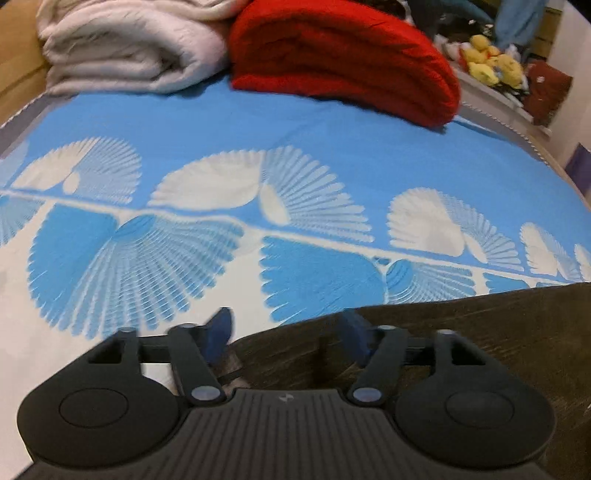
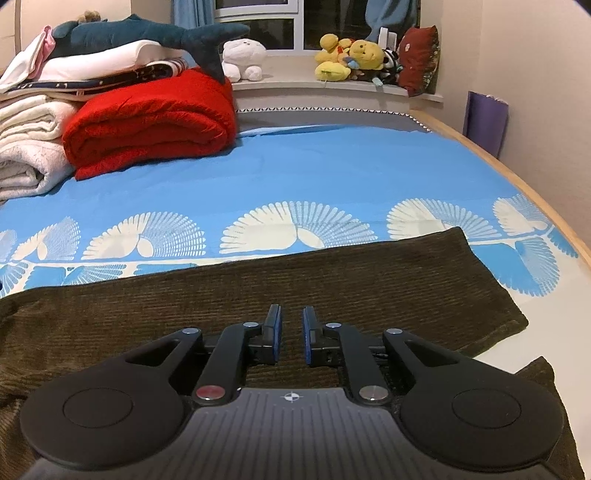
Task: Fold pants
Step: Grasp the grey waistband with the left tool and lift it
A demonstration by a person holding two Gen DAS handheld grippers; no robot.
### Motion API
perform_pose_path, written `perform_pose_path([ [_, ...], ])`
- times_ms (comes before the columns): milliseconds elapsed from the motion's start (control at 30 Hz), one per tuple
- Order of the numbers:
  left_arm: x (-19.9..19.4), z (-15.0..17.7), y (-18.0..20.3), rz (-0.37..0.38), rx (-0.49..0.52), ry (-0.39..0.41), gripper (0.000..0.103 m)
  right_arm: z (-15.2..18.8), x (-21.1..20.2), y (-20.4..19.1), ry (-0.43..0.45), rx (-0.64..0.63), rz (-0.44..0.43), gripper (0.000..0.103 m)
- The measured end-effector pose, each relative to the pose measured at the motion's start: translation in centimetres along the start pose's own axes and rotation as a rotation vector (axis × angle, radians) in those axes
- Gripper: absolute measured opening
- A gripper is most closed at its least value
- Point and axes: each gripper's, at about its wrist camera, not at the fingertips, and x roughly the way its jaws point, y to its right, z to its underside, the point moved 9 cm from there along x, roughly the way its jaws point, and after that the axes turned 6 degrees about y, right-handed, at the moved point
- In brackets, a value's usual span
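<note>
Dark brown corduroy pants (image 2: 332, 280) lie flat across the near part of the bed, with a leg hem at the right and another layer showing at the lower right corner. My right gripper (image 2: 291, 332) hovers over the middle of them, its blue pads a narrow gap apart with nothing pinched between. In the left wrist view the pants (image 1: 480, 332) fill the lower right. My left gripper (image 1: 288, 332) stands wide open over their left edge. Its left finger is above the bedsheet, its right finger above the fabric, and it holds nothing.
The bed has a blue and white fan-patterned sheet (image 2: 295, 177). A folded red blanket (image 2: 155, 125) and white blankets (image 2: 26, 155) are stacked at the far left, with a plush shark (image 2: 147, 33) on top. Plush toys (image 2: 351, 55) line the windowsill. The bed's wooden edge (image 2: 517, 177) runs along the right.
</note>
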Motion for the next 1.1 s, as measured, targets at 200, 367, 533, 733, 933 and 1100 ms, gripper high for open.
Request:
perform_pose_path([
  [200,2.6,1.3,2.4,-0.009,0.137,-0.046,0.080,0.6,0.5,-0.2,-0.026,-0.027,0.012,0.012],
  [367,4.0,2.8,3.0,-0.031,0.225,-0.088,0.076,1.8,1.3,0.3,-0.094,-0.066,0.058,0.014],
  [533,3.7,2.9,3.1,-0.027,0.261,-0.106,0.011,2.7,1.6,0.7,-0.133,-0.069,0.073,0.014],
  [733,0.6,2.1,3.7,-0.020,0.260,-0.064,0.003,3.1,1.3,1.0,-0.143,-0.075,0.084,0.014],
  [933,-5.4,3.1,6.0,-0.005,0.305,-0.001,0.002,3.0,0.6,1.7,-0.137,-0.056,0.090,0.014],
  [1100,-12.8,5.5,8.8,0.031,0.411,0.039,0.002,3.1,-0.4,2.3,-0.136,-0.004,0.080,0.014],
])
